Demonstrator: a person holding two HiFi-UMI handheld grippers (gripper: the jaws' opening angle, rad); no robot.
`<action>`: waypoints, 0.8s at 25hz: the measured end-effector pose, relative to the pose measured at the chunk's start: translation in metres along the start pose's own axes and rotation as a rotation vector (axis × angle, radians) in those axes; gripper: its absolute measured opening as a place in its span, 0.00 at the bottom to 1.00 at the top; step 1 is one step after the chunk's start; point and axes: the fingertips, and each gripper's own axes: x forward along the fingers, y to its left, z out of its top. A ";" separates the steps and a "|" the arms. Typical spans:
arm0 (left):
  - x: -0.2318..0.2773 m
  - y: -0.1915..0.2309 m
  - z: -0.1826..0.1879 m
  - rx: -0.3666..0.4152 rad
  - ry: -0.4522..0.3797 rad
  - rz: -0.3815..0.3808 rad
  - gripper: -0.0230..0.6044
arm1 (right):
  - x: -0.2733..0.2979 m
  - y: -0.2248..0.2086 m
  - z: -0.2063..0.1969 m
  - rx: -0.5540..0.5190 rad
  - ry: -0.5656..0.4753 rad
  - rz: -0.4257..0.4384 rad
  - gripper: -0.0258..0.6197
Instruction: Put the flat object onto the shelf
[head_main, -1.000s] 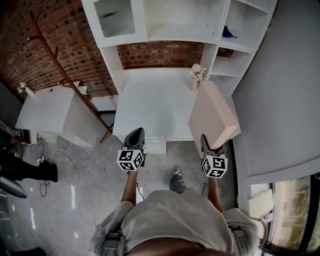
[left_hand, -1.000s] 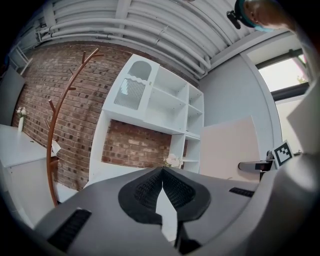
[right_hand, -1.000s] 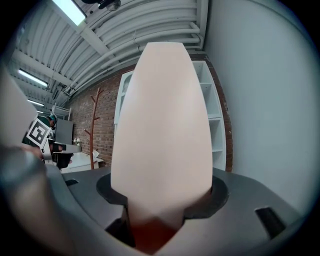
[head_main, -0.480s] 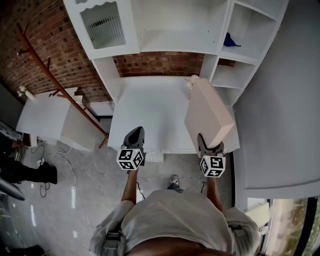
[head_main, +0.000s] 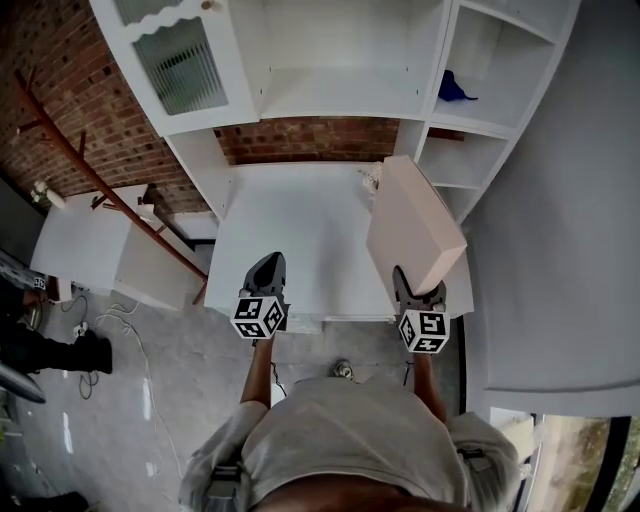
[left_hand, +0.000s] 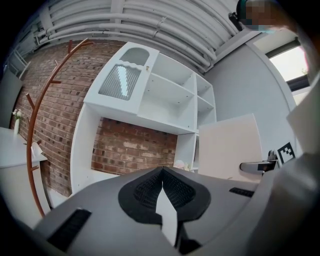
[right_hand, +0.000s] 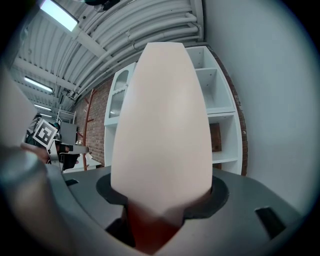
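The carry is in hand and the placing is not yet done. One white shelf unit (head_main: 340, 100) fills the far side against the brick wall. It has one ribbed glass door (head_main: 185, 70) at the far left, one wide open bay in the middle and a column of smaller open compartments at the right. Below it lies one white desk top (head_main: 295, 240), bare over most of its width. One flat object (head_main: 412, 225), a pale pink slab, stands tilted above the right edge of the desk. Its near end is clamped in the right gripper (head_main: 420, 292), and the right gripper view shows its jaws pressed on the slab (right_hand: 160, 125). There are two grippers in all. The left gripper (head_main: 268, 272) hangs over the near left of the desk with its jaws together on nothing (left_hand: 162, 182). One small blue thing (head_main: 456, 87) sits in a right-hand compartment, and one little bunch of flowers (head_main: 371, 178) stands at the far right of the desk, just beside the slab's far end. The next move probably calls for raising the slab, levelling it and sliding it into a free bay, clear of the flowers.
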 end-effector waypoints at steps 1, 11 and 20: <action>0.002 0.001 0.000 0.000 0.001 0.003 0.06 | 0.002 -0.002 0.000 0.002 0.002 0.001 0.49; 0.018 0.006 -0.002 0.002 0.025 -0.001 0.06 | 0.019 -0.002 -0.009 0.008 0.032 0.016 0.49; 0.021 0.031 0.012 0.010 0.015 -0.038 0.06 | 0.025 0.020 -0.002 -0.011 0.029 -0.015 0.49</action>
